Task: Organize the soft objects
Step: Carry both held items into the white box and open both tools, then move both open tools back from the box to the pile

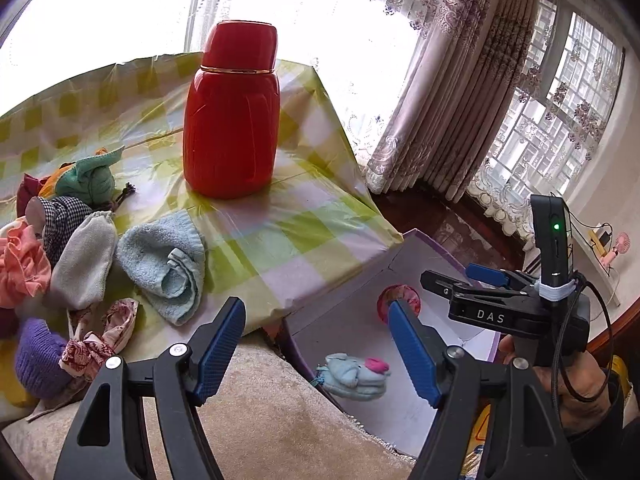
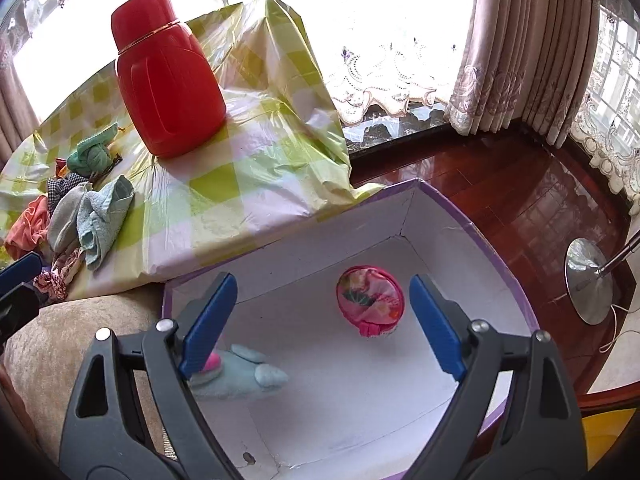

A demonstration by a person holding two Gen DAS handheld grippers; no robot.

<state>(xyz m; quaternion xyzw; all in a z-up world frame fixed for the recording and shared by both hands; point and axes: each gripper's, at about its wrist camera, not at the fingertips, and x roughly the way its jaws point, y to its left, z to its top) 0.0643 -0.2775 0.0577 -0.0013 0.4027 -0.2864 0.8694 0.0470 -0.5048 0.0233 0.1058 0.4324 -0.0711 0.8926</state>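
A pile of soft items lies at the table's left: a light blue towel (image 1: 164,266) (image 2: 102,216), a grey pouch (image 1: 84,256), a green cloth (image 1: 90,178), a purple knit piece (image 1: 38,356) and a floral scrunchie (image 1: 100,340). A white box with a purple rim (image 2: 472,228) (image 1: 424,240) beside the table holds a pink round pouch (image 2: 370,298) and a light blue plush toy (image 2: 240,374) (image 1: 354,376). My left gripper (image 1: 316,344) is open and empty over the table edge. My right gripper (image 2: 322,326) (image 1: 452,276) is open and empty above the box.
A tall red thermos (image 1: 232,112) (image 2: 168,76) stands on the green-checked tablecloth (image 1: 280,232). A beige cushion (image 1: 260,408) lies at the front. Curtains (image 1: 452,92), a dark wooden floor (image 2: 520,200) and a metal stand base (image 2: 588,280) are to the right.
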